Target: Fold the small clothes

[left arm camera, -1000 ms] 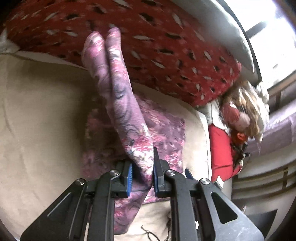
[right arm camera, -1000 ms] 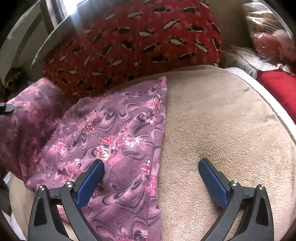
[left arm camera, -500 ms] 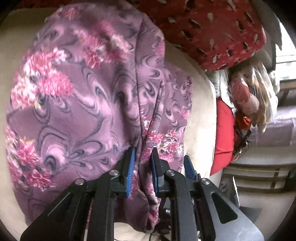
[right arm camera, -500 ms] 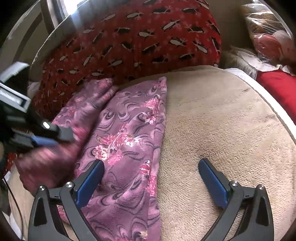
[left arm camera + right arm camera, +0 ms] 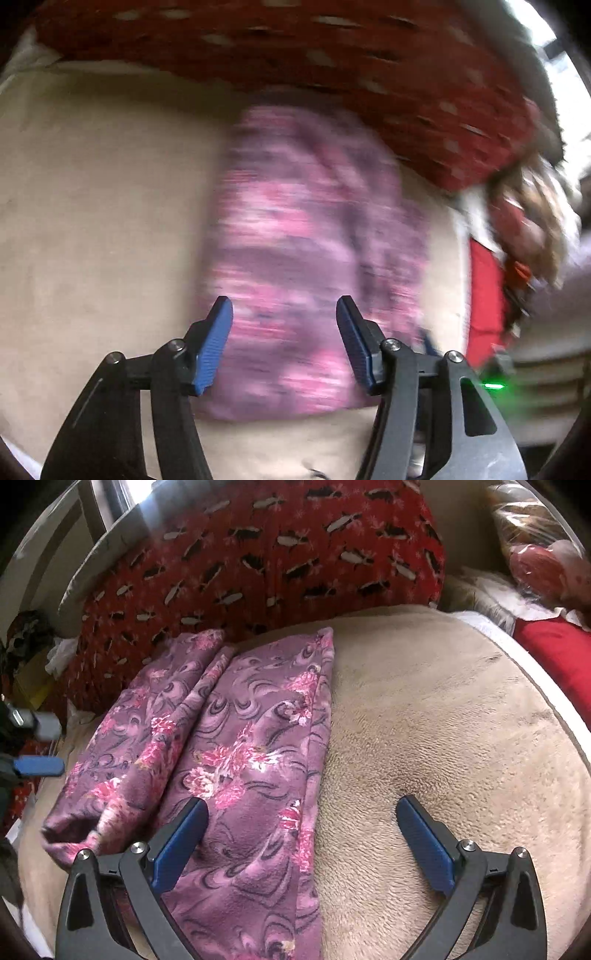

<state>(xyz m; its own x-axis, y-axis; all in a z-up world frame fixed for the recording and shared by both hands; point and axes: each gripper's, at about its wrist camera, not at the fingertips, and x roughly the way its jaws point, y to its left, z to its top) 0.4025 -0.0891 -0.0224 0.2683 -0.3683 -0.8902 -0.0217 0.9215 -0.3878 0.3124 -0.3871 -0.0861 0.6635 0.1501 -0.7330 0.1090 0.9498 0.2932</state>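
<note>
Purple floral garment [image 5: 236, 738] lay folded on the beige cushion [image 5: 424, 746], its far end against the red pillow [image 5: 280, 554]. Left gripper [image 5: 284, 339] blurred above it, jaws just opened, cloth released, nothing pinched. Right gripper [image 5: 301, 845] hovered wide open, left pad over the cloth's edge, gripping nothing.

Both wrist views look steeply down, close, sharing the purple cloth [image 5: 236, 746].
</note>
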